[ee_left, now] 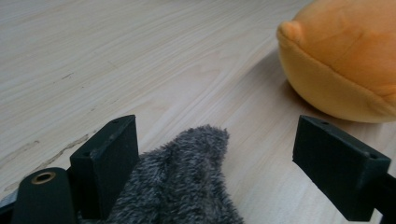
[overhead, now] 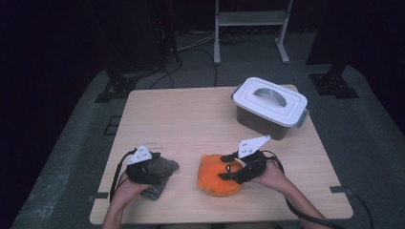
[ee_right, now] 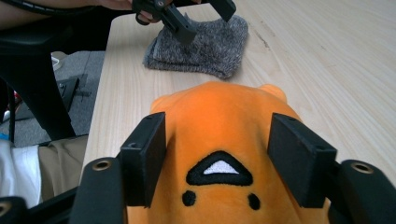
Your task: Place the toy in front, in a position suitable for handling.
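A grey fuzzy cloth [overhead: 171, 165] lies folded near the table's front left. My left gripper [overhead: 157, 167] hovers low over it, open; in the left gripper view [ee_left: 215, 135] the cloth [ee_left: 187, 182] rests against one jaw, with a clear gap to the other. An orange plush toy [overhead: 210, 181] sits front centre. My right gripper [overhead: 227, 167] comes at it from the right. In the right gripper view [ee_right: 219, 121] its open jaws straddle the plush [ee_right: 219, 135], above a black-and-white embroidered triangle. That view also shows the cloth [ee_right: 205, 46] farther off.
A grey storage box with a white lid and handle [overhead: 270, 102] stands at the table's back right. The wooden table [overhead: 181, 114] has bare surface across its middle and back left. A metal rack and cables are on the floor beyond.
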`<state>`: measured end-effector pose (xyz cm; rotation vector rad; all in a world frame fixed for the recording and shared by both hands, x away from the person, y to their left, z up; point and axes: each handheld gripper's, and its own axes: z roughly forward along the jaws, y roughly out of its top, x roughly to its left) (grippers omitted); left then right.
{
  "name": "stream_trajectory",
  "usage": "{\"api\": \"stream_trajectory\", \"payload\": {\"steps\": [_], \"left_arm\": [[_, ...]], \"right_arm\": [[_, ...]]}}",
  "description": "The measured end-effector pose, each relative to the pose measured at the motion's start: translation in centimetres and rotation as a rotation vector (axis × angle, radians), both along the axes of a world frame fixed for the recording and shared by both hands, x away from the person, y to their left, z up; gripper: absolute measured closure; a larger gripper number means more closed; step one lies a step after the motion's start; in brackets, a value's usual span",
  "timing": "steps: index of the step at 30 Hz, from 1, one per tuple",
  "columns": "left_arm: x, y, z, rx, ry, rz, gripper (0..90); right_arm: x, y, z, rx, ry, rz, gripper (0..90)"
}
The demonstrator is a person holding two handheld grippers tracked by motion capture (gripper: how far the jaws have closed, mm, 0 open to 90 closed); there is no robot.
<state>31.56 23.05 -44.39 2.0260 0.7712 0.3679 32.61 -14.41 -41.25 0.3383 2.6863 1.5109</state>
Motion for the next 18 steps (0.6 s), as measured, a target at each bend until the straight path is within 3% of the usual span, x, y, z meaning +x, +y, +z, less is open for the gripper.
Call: {"api": "stream_trajectory", "payload": {"steps": [9,18], "left_arm": [[0.4,0.4,-0.3,0.009,0.008,-0.001,23.4],[0.4,0.2,-0.6,0.049,0.000,-0.032,34.9]], "right_arm": [[-0.4,-1.1,0.5,0.009,-0.018,-0.019,28.4],[-1.2,-2.9,0.2,0.025,-0.022,-0.051,26.6]]}}
